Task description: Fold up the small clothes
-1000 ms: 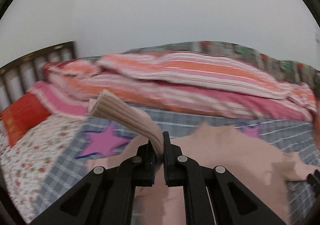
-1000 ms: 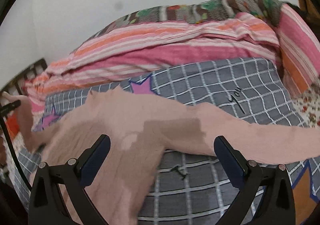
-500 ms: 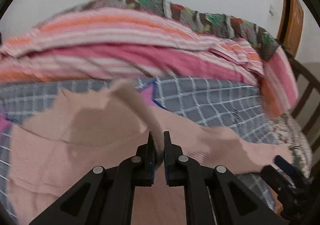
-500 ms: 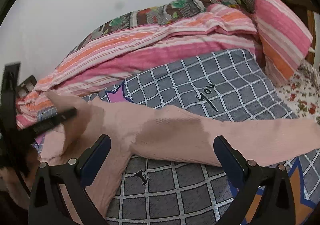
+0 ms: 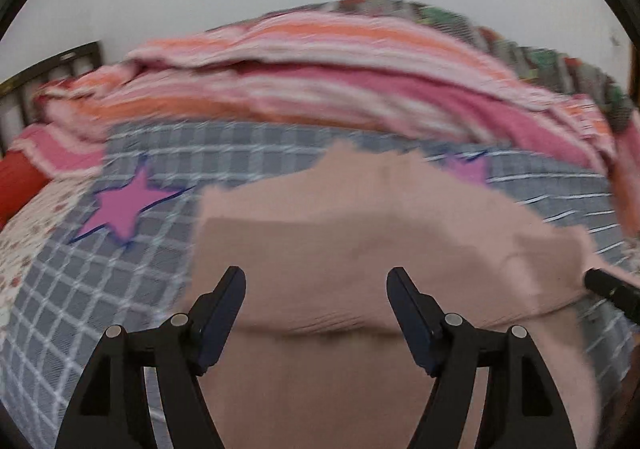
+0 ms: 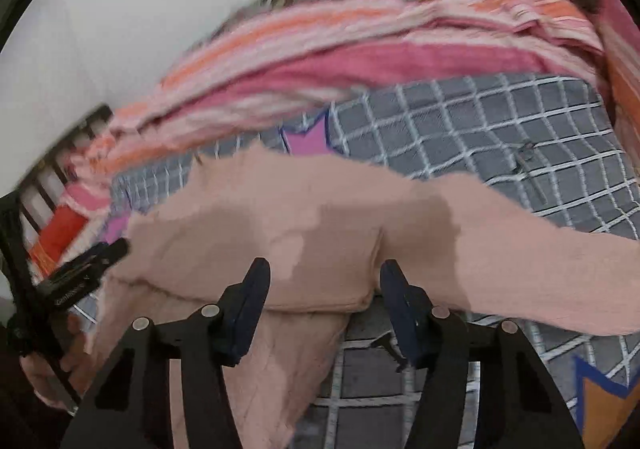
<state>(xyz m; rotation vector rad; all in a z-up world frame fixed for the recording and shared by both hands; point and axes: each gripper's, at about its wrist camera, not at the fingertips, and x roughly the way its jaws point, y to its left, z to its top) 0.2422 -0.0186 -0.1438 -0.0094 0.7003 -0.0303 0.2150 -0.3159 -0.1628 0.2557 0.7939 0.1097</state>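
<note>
The soft, salmon-pink ribbed knit garment (image 5: 360,233) lies spread on the grey checked bedsheet with pink stars (image 5: 80,289), in front of the striped pink and orange quilt (image 5: 320,89). It looks light, limp and not slippery; best pinched at a hem, cuff or folded edge. The left gripper (image 5: 316,285) is opening, nothing clamped. The right gripper (image 6: 324,277) is closing around the garment's folded edge, pads not yet pressing. No containers are visible.

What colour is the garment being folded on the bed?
Plain dusty pink garment, no print; clearest in the right wrist view.
</note>
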